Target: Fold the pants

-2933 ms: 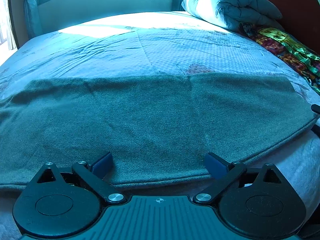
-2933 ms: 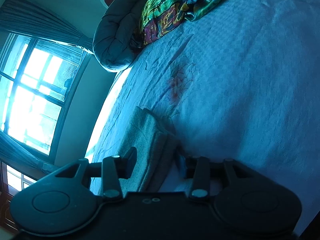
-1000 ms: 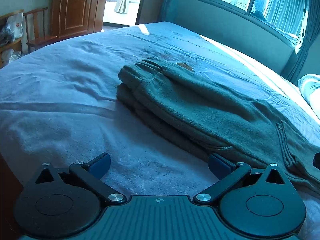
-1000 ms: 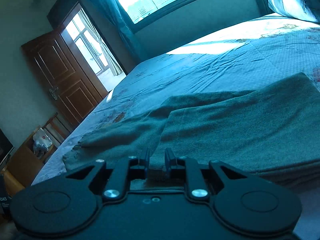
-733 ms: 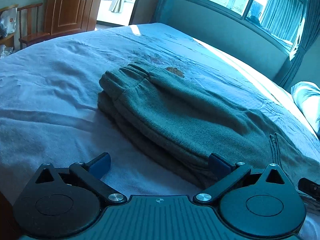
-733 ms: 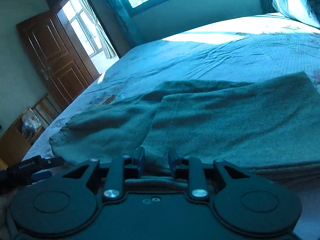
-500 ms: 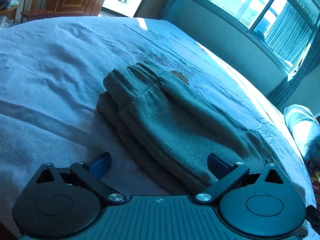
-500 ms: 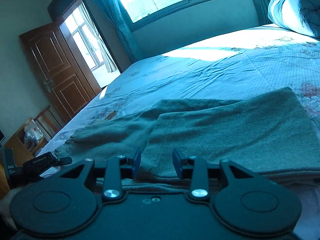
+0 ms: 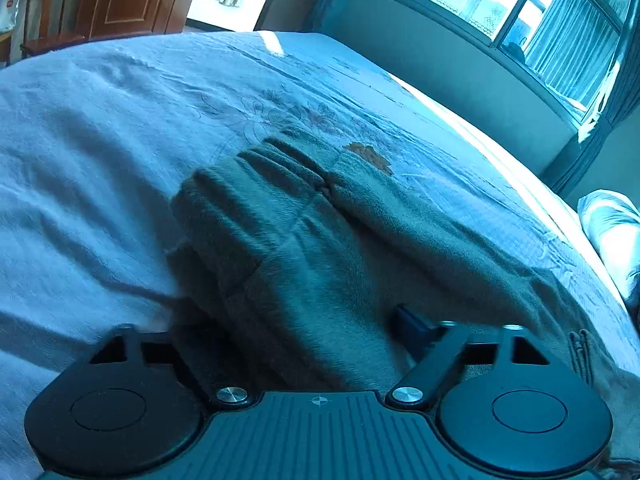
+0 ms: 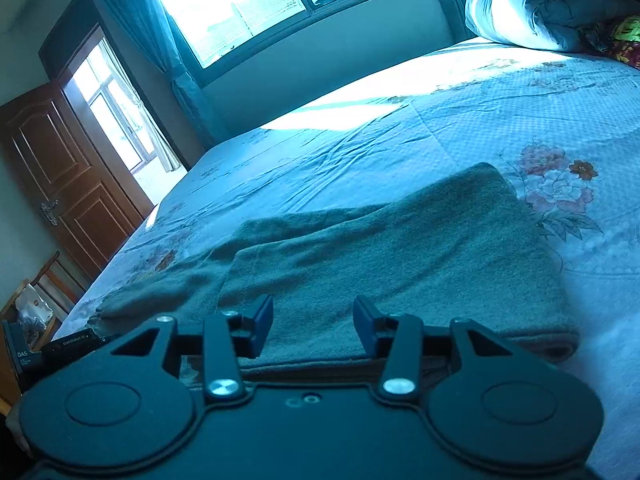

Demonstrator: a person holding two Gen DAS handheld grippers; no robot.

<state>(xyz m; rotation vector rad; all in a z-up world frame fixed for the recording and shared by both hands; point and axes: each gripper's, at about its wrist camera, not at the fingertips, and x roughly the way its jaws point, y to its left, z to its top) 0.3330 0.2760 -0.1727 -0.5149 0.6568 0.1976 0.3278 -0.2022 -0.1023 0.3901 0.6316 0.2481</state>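
While spread: fingers point(image 9: 416, 330) astride pants point(image 9: 320, 240)

Folded pants point(image 10: 400, 256) lying on the bed point(image 10: 520, 120), pants between the spread fingers point(image 9: 412, 328) of the left gripper point(image 9: 288, 332), right gripper point(image 10: 313, 322) just above the pants' near edge, pillow point(image 10: 548, 4) at the far end, door point(image 10: 52, 176) to the left

Black ribbed body, blue fingers point(image 10: 264, 322) (silver screws)

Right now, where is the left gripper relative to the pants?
In the left wrist view the left gripper sits low over the bed, open, straddling the near edge of the green pants.
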